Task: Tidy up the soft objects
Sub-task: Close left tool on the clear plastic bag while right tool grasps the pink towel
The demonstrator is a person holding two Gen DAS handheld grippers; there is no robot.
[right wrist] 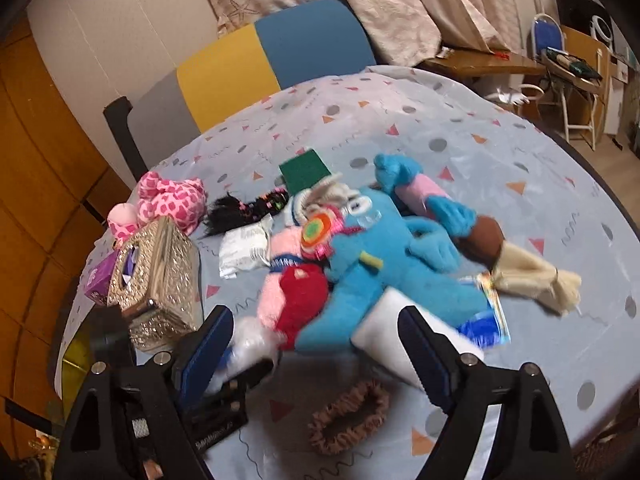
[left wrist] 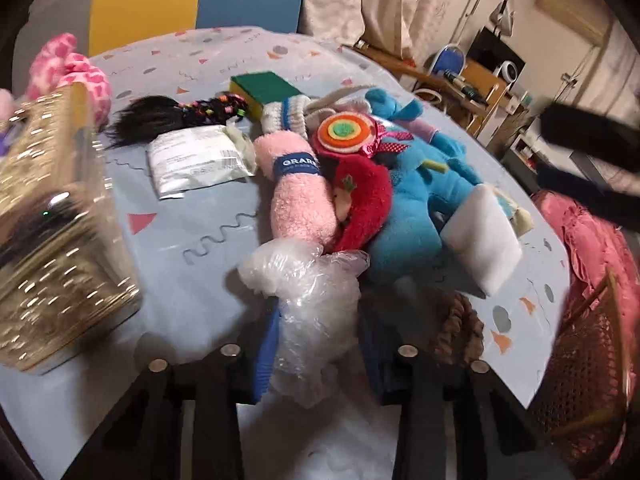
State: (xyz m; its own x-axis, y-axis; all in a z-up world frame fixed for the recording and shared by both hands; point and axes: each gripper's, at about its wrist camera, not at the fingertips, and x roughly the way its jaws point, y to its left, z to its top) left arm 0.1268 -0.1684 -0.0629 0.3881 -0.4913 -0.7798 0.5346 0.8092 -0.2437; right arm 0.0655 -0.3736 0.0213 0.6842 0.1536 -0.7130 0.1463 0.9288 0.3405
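**Bubble wrap in my left gripper, right gripper spread over the pile**

Left wrist view: my left gripper point(left wrist: 316, 356) is closed around a wad of bubble wrap point(left wrist: 308, 280), which bulges out ahead of the fingers. I judge I am lifting it off the heap so it can be sorted. The heap sits mid-surface point(left wrist: 192, 216): a pink roll point(left wrist: 300, 196) with a blue band reading "GRAR…", the rest cut off, a red plush point(left wrist: 368, 200), a blue plush point(left wrist: 424, 184) and a white foam block point(left wrist: 488, 236). A white packet point(left wrist: 196, 160) bears print too blurred to read. The gold box point(left wrist: 48, 216) stands at the left.

Right wrist view: my right gripper point(right wrist: 316, 360) is wide and holds nothing, poised above a brown scrunchie point(right wrist: 348, 416), probably the next pick. The left gripper point(right wrist: 224, 364) sits just beside it.
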